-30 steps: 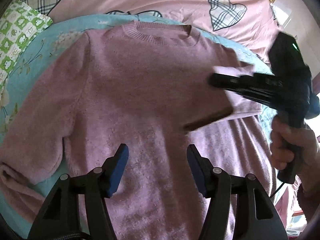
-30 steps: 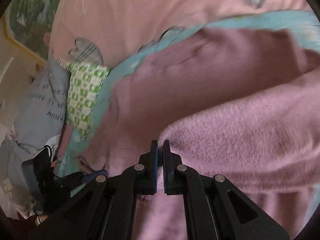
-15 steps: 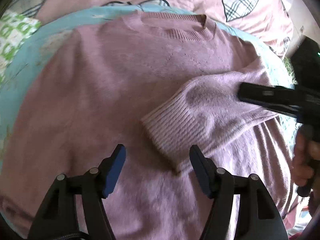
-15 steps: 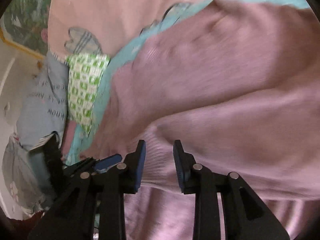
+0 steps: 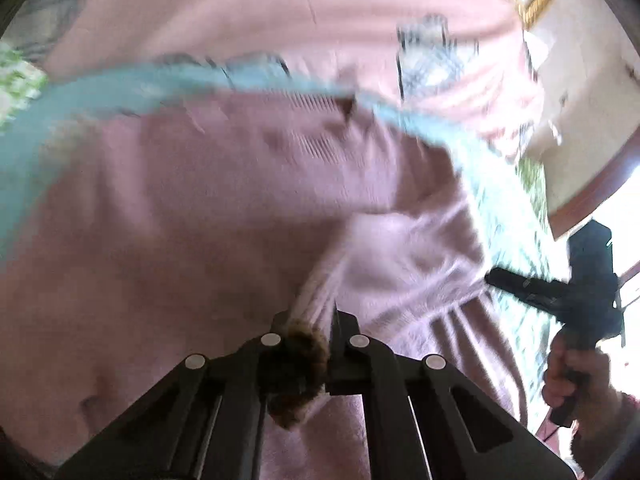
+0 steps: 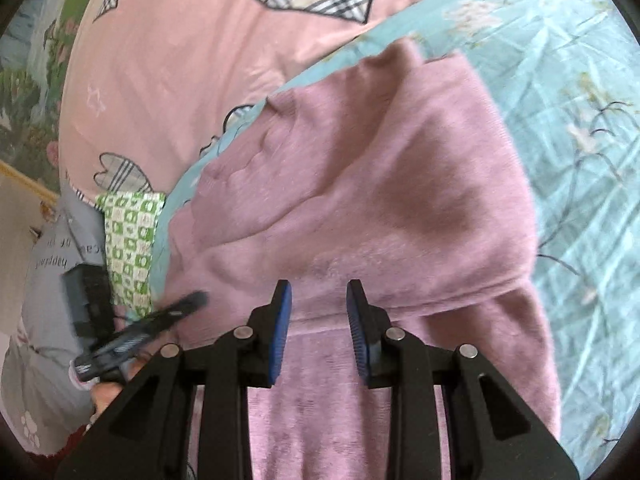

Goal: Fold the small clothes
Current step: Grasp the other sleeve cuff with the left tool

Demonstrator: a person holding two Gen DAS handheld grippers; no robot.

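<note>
A mauve knit sweater (image 6: 360, 184) lies on a light blue floral sheet (image 6: 568, 128), one sleeve folded across its body. In the left wrist view the sweater (image 5: 200, 220) is blurred by motion. My left gripper (image 5: 310, 320) is shut on the ribbed cuff of the folded sleeve (image 5: 400, 264), bunched between the jaws. My right gripper (image 6: 318, 312) is open and empty, low over the sweater's body near the folded sleeve. The right gripper also shows in the left wrist view (image 5: 520, 284), off the sweater's right edge.
A pink quilt with plaid hearts (image 6: 180, 40) lies beyond the sheet. A green-and-white checked cloth (image 6: 130, 240) and grey printed fabric (image 6: 48, 280) lie to the left. A wall with gold trim (image 5: 580, 80) stands at the right.
My left gripper moved forward and closed on the folded sleeve's cuff. My right gripper let go of the sleeve, opened wider and drew back to the sweater's right side.
</note>
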